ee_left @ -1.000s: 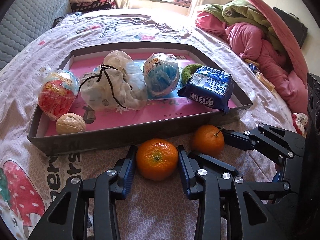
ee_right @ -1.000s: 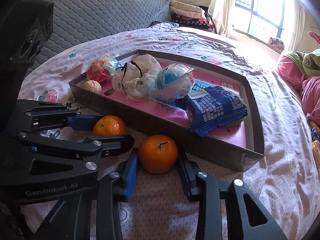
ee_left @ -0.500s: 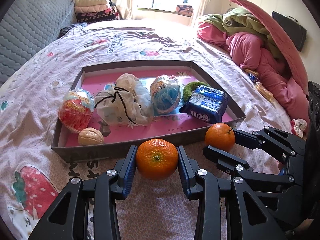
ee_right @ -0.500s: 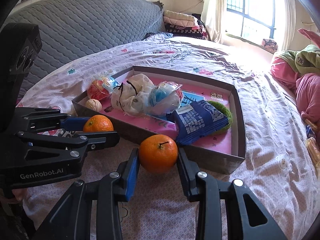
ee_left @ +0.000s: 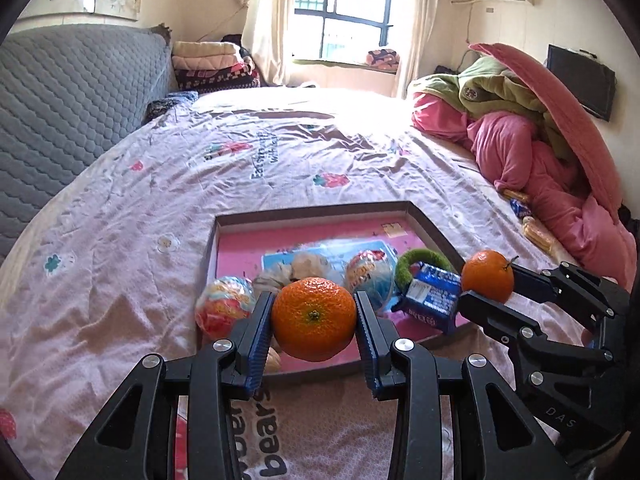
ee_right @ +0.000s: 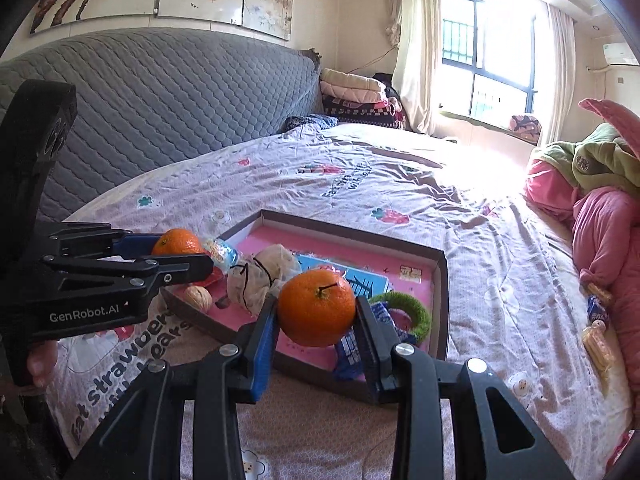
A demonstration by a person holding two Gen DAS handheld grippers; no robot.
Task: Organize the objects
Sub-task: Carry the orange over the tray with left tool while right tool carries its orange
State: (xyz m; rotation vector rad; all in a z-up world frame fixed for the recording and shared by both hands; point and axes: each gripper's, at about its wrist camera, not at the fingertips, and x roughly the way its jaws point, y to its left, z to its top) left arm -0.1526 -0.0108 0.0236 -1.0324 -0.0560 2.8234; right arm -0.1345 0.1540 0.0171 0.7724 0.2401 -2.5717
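Above the tray (ee_left: 430, 224), left gripper (ee_left: 314, 320) clamping one tangerine (ee_left: 314, 318), right gripper (ee_right: 316, 310) clamping another tangerine (ee_right: 316, 308), both angled downward

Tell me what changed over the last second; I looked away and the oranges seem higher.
Both oranges went up: the left tool lifted its orange off the bedspread, the right tool lifted its orange likewise, and both now hang in front of the tray. Each was already gripped a second ago; nothing was released. The tray and its contents, such as the walnut, stayed put.
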